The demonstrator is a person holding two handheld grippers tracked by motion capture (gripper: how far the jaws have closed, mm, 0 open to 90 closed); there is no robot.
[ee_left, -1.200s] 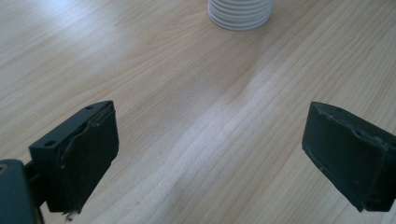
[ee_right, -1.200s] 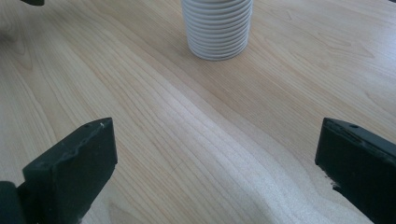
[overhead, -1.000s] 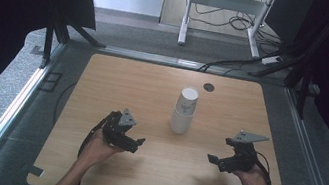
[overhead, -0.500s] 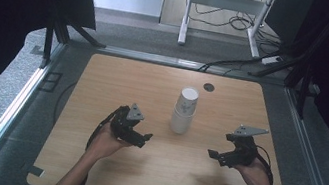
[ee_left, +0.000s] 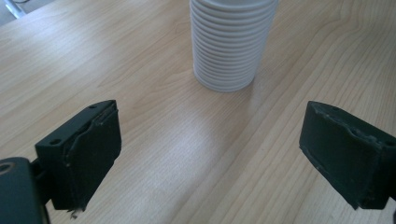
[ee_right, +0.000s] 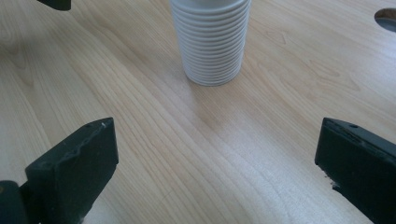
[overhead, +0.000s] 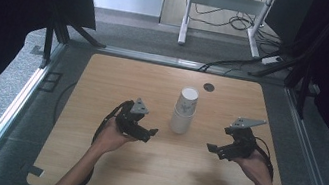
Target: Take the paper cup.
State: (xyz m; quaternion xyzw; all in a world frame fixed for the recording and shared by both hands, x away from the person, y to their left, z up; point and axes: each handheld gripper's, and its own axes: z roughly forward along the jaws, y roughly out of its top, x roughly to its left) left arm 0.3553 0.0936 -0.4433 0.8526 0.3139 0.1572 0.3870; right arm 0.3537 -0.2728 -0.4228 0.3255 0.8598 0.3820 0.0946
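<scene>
Near the middle of the surface (overhead: pixel 90 161), a cup stack (overhead: pixel 183 111) is standing upright, free on every side. Left hand-held gripper (overhead: pixel 148 133) and right hand-held gripper (overhead: pixel 213 149) are flanking it, well apart from it, both gaping and gripping nothing, probably so each can approach a side. Bare wood is lying all round; edges are sitting far off.

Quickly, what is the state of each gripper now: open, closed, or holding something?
Left gripper: open, holding nothing, apart from the stack of cups.
Right gripper: open, holding nothing.
</scene>
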